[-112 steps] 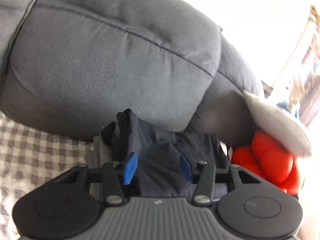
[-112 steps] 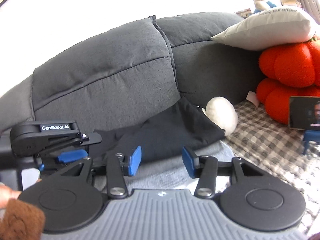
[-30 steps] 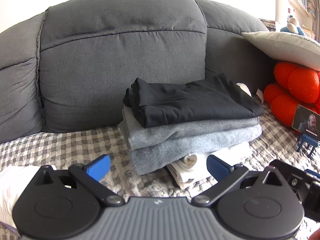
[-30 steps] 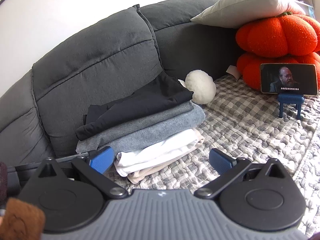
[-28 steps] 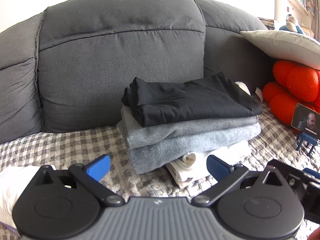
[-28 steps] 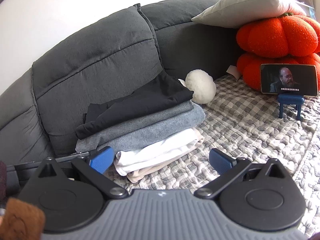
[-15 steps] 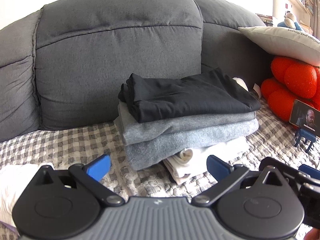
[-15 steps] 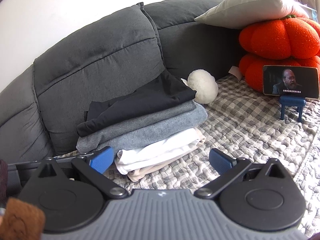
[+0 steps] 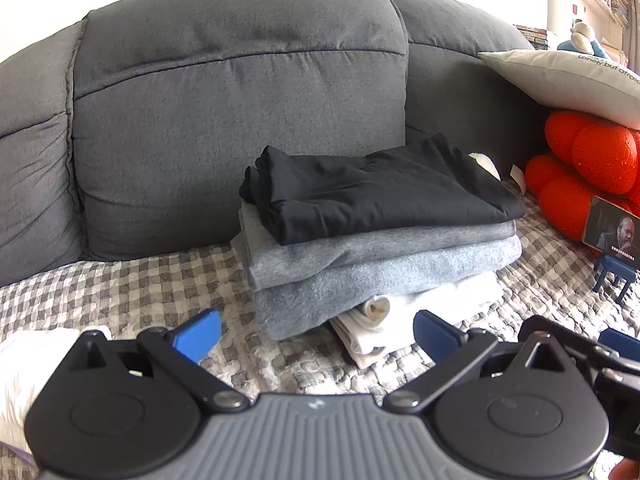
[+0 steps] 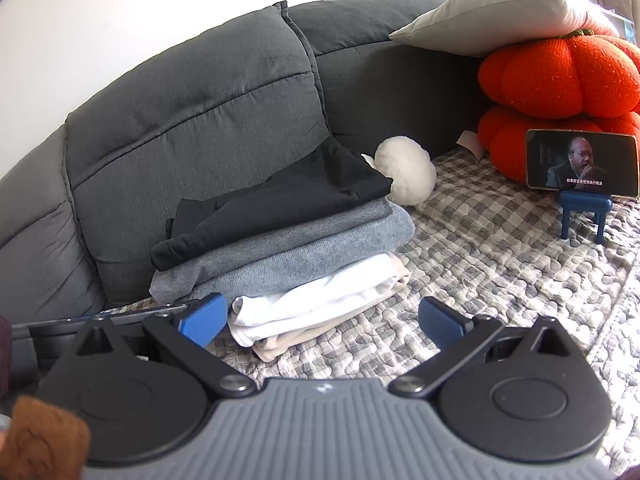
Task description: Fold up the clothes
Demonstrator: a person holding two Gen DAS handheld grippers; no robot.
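Left tongs (image 9: 316, 334) still spread, stack (image 9: 376, 232) slightly nearer

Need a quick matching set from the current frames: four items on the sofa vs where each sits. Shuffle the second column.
Things:
1. black garment
2. white garment
3. phone
4. grey pillow

Places:
A. on the orange pumpkin cushions
B. bottom part of the stack
C. on a small blue stand
D. top of the stack

Pairs: 1-D, 2-B, 3-C, 4-A
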